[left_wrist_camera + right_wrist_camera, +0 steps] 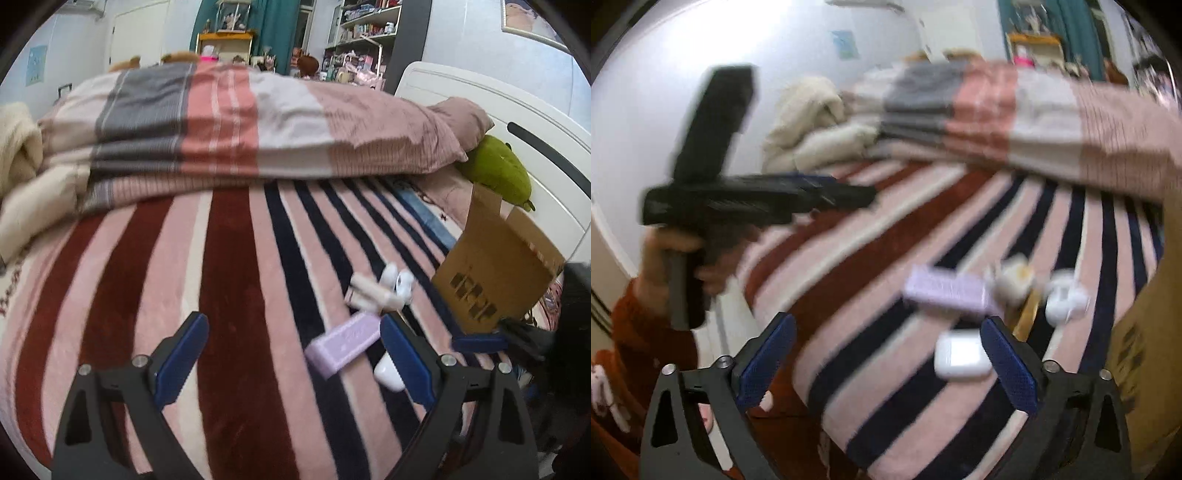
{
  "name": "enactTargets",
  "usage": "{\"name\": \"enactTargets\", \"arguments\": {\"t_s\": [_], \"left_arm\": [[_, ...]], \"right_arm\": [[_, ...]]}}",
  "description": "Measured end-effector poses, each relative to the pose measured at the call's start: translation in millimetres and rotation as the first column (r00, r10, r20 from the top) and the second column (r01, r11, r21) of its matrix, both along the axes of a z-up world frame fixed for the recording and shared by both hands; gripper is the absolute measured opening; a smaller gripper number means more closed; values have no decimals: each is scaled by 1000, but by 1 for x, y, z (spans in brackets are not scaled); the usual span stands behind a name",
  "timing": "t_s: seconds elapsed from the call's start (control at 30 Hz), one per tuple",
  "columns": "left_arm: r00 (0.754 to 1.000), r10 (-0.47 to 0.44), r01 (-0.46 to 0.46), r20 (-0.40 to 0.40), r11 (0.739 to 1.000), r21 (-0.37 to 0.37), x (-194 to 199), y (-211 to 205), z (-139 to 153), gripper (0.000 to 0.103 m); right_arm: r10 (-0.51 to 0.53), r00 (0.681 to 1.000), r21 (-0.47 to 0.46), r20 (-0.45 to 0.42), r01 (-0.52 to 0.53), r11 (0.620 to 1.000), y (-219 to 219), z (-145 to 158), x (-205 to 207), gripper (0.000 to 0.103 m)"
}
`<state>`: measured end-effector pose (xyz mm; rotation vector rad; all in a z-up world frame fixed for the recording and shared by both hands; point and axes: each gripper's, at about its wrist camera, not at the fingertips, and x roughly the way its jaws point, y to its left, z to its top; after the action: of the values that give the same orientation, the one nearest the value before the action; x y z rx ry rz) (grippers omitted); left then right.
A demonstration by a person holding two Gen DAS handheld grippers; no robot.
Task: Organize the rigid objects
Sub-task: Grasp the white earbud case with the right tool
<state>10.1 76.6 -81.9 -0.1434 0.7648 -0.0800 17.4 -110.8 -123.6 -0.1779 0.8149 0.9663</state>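
A: Where's the lilac box (343,341)?
B: Lower centre-right of the left view, on the striped blanket (236,280); white earbud case (388,373) just right.
A: Grippers?
B: Left gripper (295,354) and right gripper (890,362) both gape, empty.
A: Handling?
B: Probably light, stiff; pinch its long sides.

Scattered close together on the striped bed (236,280): lilac flat box (343,342) lying slantwise; closed white earbud case (962,360) just beside it; white tubes (369,293) and rounded white pieces (400,278) clustered behind; brown cardboard box (495,266) standing open, tilted, alongside.
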Motion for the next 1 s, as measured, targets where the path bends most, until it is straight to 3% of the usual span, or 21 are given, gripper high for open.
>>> {"name": "enactTargets", "arguments": {"t_s": [0.07, 0.2, 0.33, 0.43, 0.57, 0.77, 1.0], "left_arm": [[1000, -8, 7, -14, 1000, -9, -2, -1, -11, 93], [1000, -12, 12, -26, 1000, -1, -3, -6, -21, 93], [999, -24, 23, -21, 1000, -8, -2, -7, -21, 93], [999, -27, 27, -22, 1000, -3, -2, -9, -20, 93], [999, -41, 41, -33, 999, -9, -2, -11, -20, 93], [995, -76, 74, -64, 997, -34, 1, -18, -22, 93], [989, -111, 107, -93, 993, -51, 4, -30, -18, 93]], "right_arm": [[-50, 999, -57, -21, 48, 997, -2, -26, 8, 83], [-124, 992, -121, 6, 124, 985, -8, -46, 22, 79], [-110, 993, -119, -38, 105, 987, -3, -54, 34, 61], [-110, 994, -140, -21, 106, 985, 0, -53, 34, 50], [-95, 995, -141, -15, 92, 986, 5, -54, 38, 50], [-41, 997, -193, 70, 54, 980, 20, -57, 37, 52], [-7, 996, -150, 92, 21, 988, 20, -45, 32, 50]]}}
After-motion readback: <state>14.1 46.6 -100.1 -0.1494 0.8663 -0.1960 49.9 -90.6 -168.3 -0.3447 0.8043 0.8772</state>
